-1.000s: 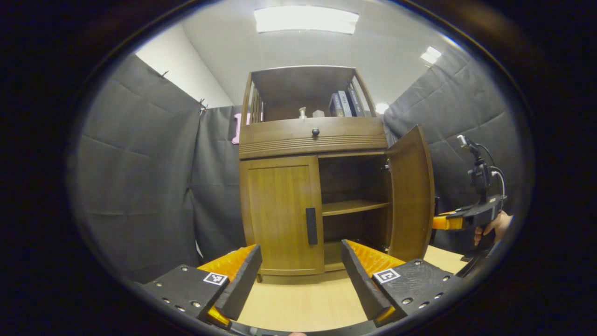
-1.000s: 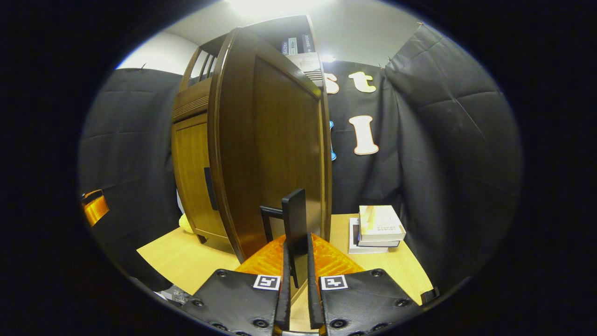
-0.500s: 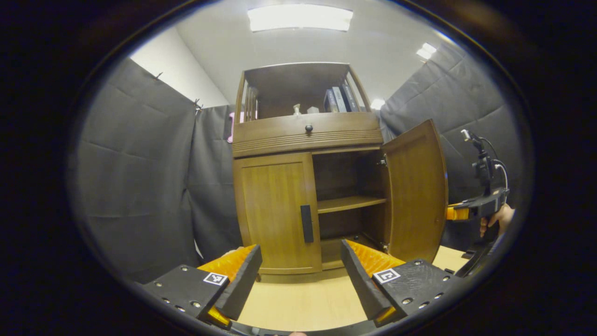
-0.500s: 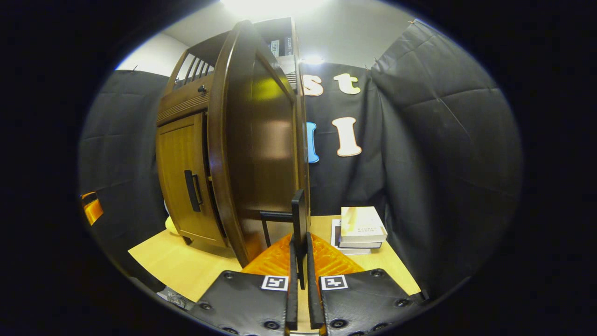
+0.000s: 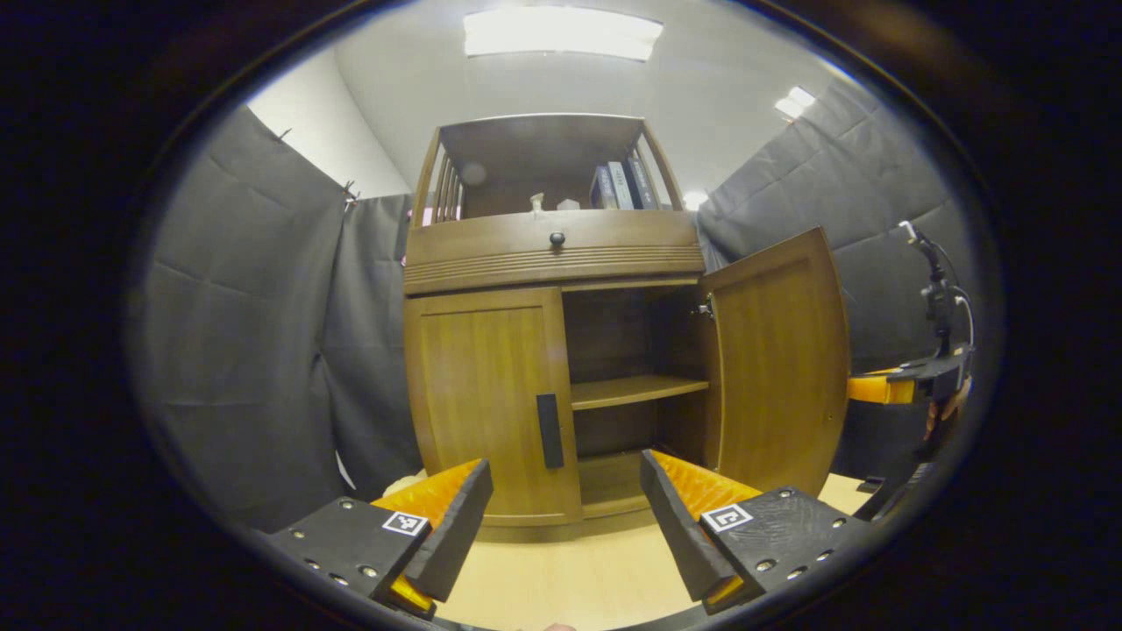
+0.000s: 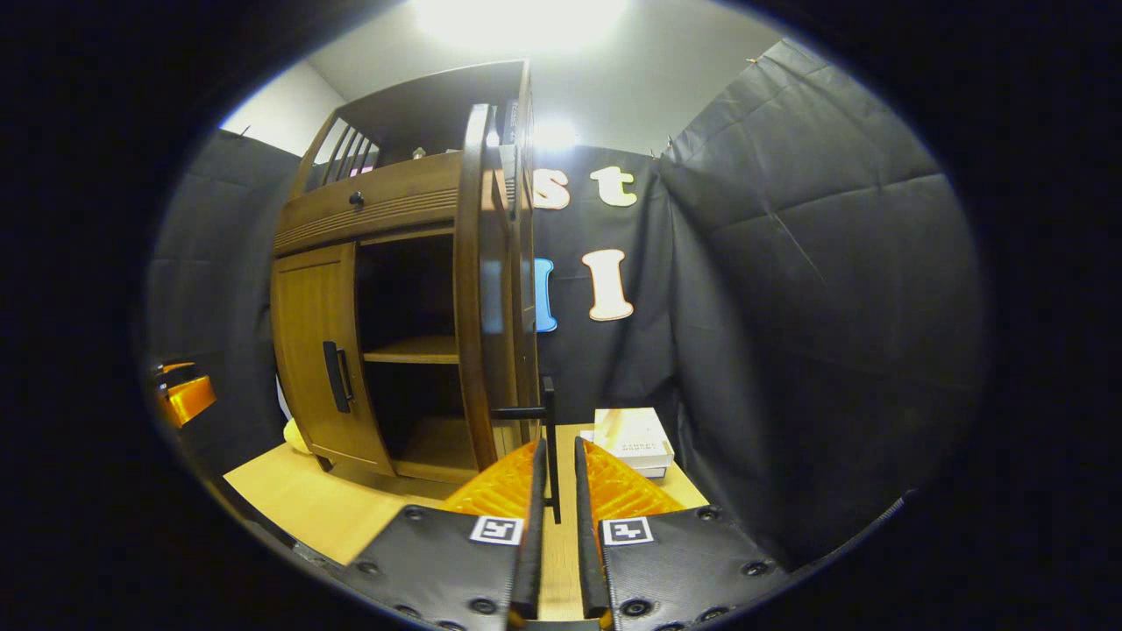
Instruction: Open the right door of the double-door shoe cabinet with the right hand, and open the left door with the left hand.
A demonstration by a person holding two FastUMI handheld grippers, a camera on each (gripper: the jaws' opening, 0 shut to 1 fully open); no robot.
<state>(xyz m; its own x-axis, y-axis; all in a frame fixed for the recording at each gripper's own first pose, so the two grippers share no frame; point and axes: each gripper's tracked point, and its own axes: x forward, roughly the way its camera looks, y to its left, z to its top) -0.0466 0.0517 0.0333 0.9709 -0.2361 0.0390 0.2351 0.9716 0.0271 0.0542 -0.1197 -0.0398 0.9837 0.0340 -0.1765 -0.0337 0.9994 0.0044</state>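
The double-door shoe cabinet [image 5: 561, 350] stands on the pale wooden bench [image 5: 570, 578] against the booth's wall. Its right door [image 5: 776, 359] is swung wide, baring an inner shelf [image 5: 635, 390]; its left door [image 5: 482, 394] is shut, with its dark bar handle [image 5: 549, 429] untouched.

In the right gripper view, the right gripper [image 6: 554, 491] has its jaws narrowed around the right door's handle [image 6: 549, 438], but a thin gap shows on each side of the bar, so whether they press on it I cannot tell. The same gripper shows at the far right of the left gripper view, beside the open door's edge.

The left gripper [image 5: 565, 517] hovers with jaws spread wide, aimed at the left door but well apart from it.

Judged risks: the right door looks near its hinge limit, so more pull could strain the hinge or shift the cabinet on the bench. A stack of books [image 6: 633, 438] lies just behind that door and could be struck. The left jaws must line up with the slim vertical bar, or they may slip off it or scrape the door panel.
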